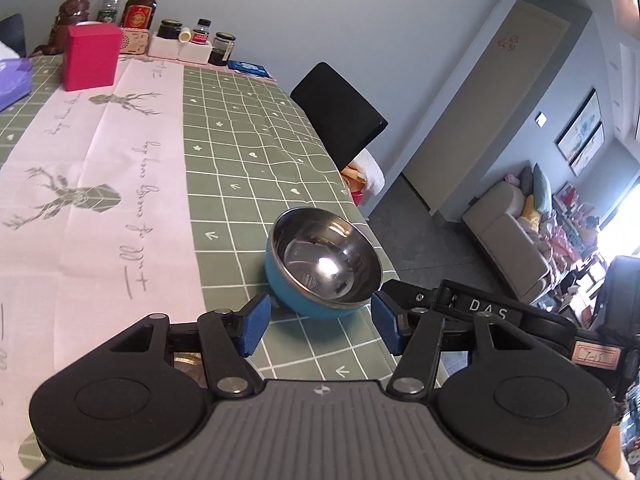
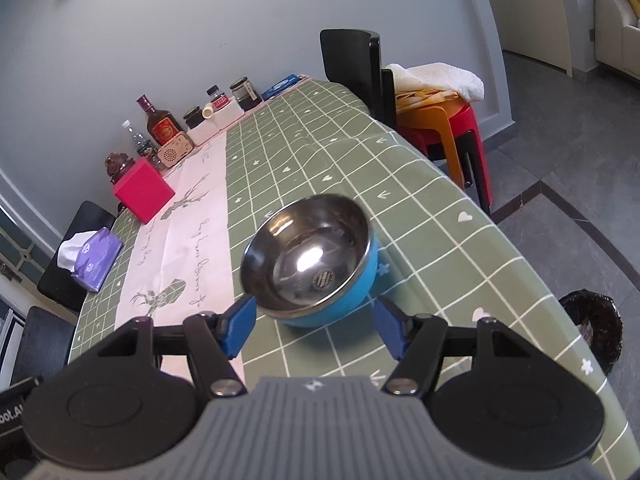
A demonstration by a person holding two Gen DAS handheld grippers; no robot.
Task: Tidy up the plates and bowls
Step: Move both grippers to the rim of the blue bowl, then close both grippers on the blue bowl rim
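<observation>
Near the right-hand edge of the green grid-patterned tablecloth (image 1: 240, 128) sits a single round bowl with a bright blue outer shell and a polished stainless-steel lining (image 1: 323, 262). It stands upright on its base, mouth open to the ceiling. Its steel inside is mirror-bright, with a white glare spot low in the hollow and dark smeared reflections around it. In the right wrist view the same bowl (image 2: 310, 258) shows a small round dark stamp on the inner wall and a pale star printed on the blue shell. A thin steel rim runs all around the top, with the blue shell curving in below it.

The left gripper (image 1: 320, 324) has its black linkage arms spread wide, and its blue fingertips (image 1: 253, 328) stand well apart, just in front of the bowl on either side of its near wall; I cannot tell whether either pad touches the shell. The right gripper (image 2: 314, 330) is likewise spread, with its blue fingertips (image 2: 237, 330) flanking the bowl's near side and closing on nothing.

A pale pink runner printed with grey deer and script (image 1: 100, 184) lies down the table's middle. At the far end by the wall stand a red box (image 1: 91, 57), a brown liquor bottle with a red label (image 1: 139, 2) and several dark jars (image 1: 222, 48). A black chair back (image 1: 340, 112) rises beyond the table's edge.
</observation>
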